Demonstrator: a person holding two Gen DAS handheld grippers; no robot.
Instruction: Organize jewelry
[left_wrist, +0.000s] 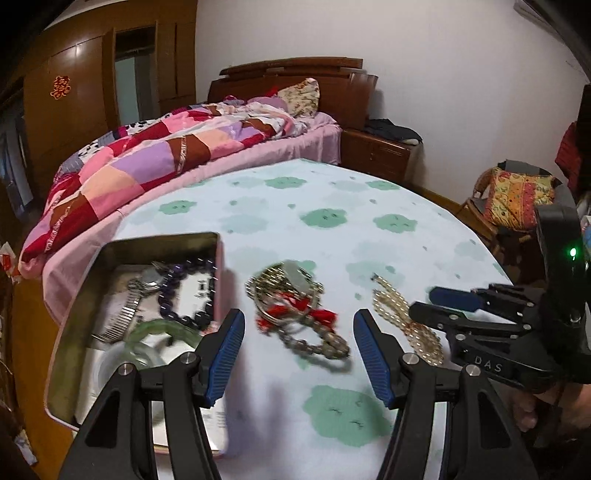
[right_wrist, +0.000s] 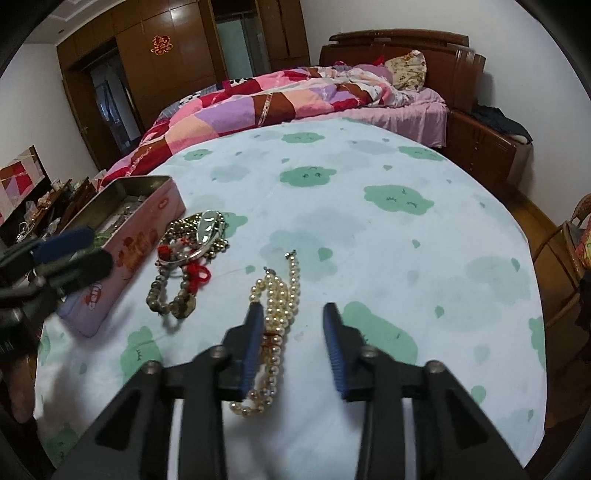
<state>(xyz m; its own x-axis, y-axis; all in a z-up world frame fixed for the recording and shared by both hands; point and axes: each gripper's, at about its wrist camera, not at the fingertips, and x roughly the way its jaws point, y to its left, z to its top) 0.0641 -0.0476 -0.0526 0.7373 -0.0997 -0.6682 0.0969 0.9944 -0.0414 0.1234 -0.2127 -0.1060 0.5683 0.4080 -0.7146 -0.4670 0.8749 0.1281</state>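
A pink tin box (left_wrist: 162, 240) (right_wrist: 140, 243) stands open at the table's left, holding a metal-band watch (left_wrist: 144, 284), a purple bead bracelet (left_wrist: 184, 291) and a green bangle (left_wrist: 162, 328). Right of it lies a heap of chains, a bangle and red tassels (left_wrist: 291, 299) (right_wrist: 192, 240), with a grey bead bracelet (left_wrist: 321, 343) (right_wrist: 170, 295) at its near side. My left gripper (left_wrist: 299, 317) (right_wrist: 81, 247) hovers open over this heap. A pearl necklace (left_wrist: 399, 314) (right_wrist: 279, 295) lies on the cloth between the jaws of my right gripper (right_wrist: 293, 308) (left_wrist: 436, 304), against the left finger; the right pad stands clear of it.
The round table (left_wrist: 332, 206) (right_wrist: 369, 240) wears a pale cloth with green cloud prints. Behind it is a bed with a patchwork quilt (left_wrist: 147, 162) (right_wrist: 258, 103) and a wooden nightstand (left_wrist: 376, 151). A chair with a patterned cushion (left_wrist: 517, 199) stands at the right.
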